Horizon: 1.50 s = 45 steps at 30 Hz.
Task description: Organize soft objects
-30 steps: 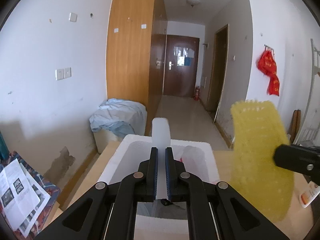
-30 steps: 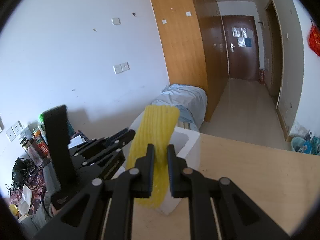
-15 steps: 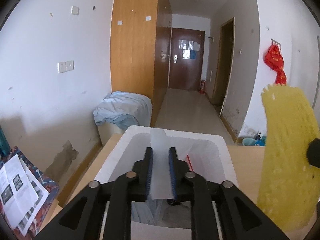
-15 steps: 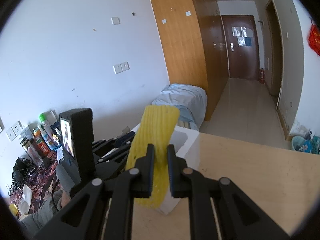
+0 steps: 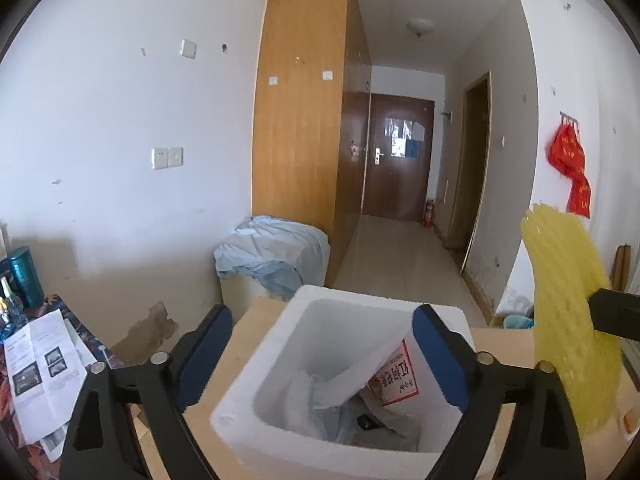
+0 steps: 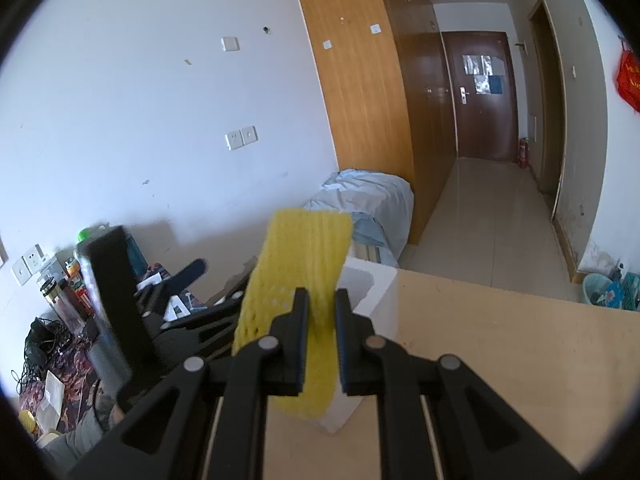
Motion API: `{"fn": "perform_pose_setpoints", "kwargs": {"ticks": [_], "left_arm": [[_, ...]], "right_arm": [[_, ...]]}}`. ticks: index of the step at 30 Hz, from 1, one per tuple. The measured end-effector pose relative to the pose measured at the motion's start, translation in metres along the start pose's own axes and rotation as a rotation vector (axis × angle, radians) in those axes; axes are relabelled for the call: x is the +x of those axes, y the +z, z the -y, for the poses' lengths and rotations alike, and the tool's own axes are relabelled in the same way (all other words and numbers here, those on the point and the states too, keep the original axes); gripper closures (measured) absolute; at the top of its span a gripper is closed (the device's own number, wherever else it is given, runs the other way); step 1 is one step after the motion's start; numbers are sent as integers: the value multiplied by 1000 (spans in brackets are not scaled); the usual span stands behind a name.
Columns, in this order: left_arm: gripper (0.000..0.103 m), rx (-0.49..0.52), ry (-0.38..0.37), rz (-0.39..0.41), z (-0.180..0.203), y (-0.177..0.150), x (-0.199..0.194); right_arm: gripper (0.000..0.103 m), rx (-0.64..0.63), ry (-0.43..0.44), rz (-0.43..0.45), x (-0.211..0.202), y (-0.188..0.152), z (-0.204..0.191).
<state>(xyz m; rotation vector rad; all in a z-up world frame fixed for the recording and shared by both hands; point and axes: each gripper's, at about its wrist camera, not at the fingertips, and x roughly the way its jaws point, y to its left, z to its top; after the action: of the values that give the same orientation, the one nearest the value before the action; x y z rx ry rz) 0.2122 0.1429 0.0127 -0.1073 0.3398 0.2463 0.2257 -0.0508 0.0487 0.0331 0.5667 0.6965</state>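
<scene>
While the left gripper (image 5: 320, 354), jaws just sprung wide, hangs empty over the white foam box (image 5: 256, 392), the right gripper (image 6: 322, 340) pinches the upright yellow foam mesh sleeve (image 6: 300, 280), box at its ten o'clock.

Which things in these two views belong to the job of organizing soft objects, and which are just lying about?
Part of the job:
- white foam box
- white foam sheet, lying in the box
- yellow foam net, clamped in the right gripper
- left gripper, jaws just opened, empty

Lying about:
- printed papers
- teal jar
- blue cloth heap
- red hanging
</scene>
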Motion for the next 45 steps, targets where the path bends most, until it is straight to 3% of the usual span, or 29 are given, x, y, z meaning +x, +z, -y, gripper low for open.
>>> {"fn": "perform_pose_setpoints", "kwargs": {"ticks": [11,18,32,45], "left_arm": [[11,-48,71,37,-39,-9,-31],[10,-85,58,44,-53,-14,-46],[10,-71,46,55,-53,-18,-54],[10,-77,40,55,-53,-19,-56]], "right_arm": [[88,-9,-3,-19,31,6,-2],[88,-13,-9,-61,61,6,-7],[88,-48,-62,-161,109,-5,-13],[88,-66,-21,-197,123,-4,-27]]}}
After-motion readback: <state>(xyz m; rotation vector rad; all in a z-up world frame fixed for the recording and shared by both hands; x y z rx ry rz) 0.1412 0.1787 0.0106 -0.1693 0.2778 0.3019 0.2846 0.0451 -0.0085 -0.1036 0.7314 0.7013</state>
